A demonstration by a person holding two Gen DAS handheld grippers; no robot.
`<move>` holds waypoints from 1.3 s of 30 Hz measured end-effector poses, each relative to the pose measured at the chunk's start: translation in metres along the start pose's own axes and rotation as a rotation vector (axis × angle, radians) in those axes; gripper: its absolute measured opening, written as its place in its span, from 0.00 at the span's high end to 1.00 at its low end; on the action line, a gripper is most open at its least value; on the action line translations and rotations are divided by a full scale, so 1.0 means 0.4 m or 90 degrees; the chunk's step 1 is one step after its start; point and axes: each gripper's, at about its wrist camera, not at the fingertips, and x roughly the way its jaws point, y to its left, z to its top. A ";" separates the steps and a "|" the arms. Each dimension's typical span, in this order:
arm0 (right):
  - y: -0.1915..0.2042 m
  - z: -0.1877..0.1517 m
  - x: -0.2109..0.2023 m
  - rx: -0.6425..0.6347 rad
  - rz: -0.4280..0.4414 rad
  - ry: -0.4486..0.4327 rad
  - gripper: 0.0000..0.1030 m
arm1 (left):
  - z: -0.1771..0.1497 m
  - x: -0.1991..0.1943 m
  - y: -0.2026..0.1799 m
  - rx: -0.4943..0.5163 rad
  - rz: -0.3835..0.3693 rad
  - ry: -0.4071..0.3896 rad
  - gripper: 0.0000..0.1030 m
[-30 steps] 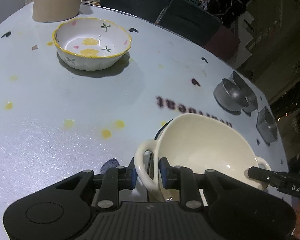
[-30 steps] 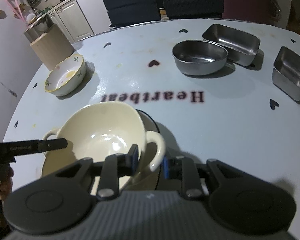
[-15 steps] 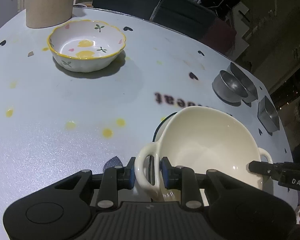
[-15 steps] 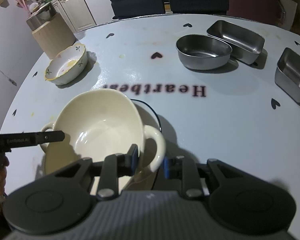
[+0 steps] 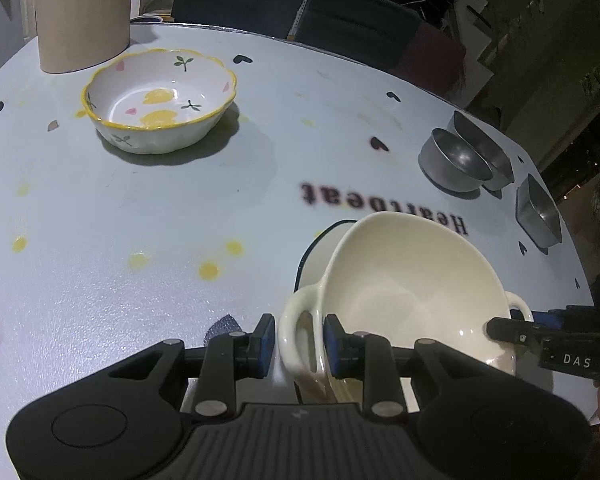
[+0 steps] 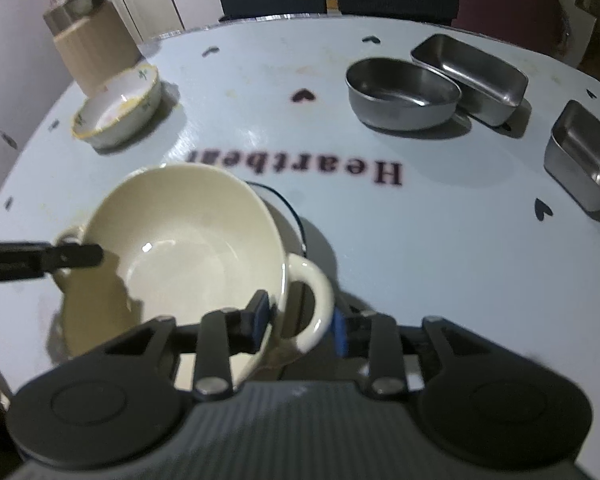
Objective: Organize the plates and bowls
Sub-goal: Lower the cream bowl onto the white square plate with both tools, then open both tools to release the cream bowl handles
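Lifted higher, cream bowl [image 5: 412, 280] hangs between both tongs [image 5: 299, 342] [image 6: 299, 318], handles clenched.

Bare tabletop [image 5: 148, 200] across the middle, open for passage between the floral bowl [image 5: 158, 100] at far left and the round steel bowl [image 6: 404, 94] at far right. Blocked further right by two steel trays [image 6: 470, 76], [image 6: 584, 156]; wooden block [image 5: 82, 12] just behind the floral bowl.
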 end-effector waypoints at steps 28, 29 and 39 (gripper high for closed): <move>-0.048 -0.008 0.004 0.056 0.019 0.002 0.48 | -0.003 -0.003 -0.002 0.022 0.039 0.005 0.53; -0.052 -0.009 0.006 0.060 0.018 0.001 0.47 | -0.002 -0.003 -0.002 0.021 0.043 0.006 0.50; -0.066 -0.025 -0.002 0.065 0.022 -0.015 0.21 | -0.007 -0.026 -0.014 0.025 0.053 -0.007 0.10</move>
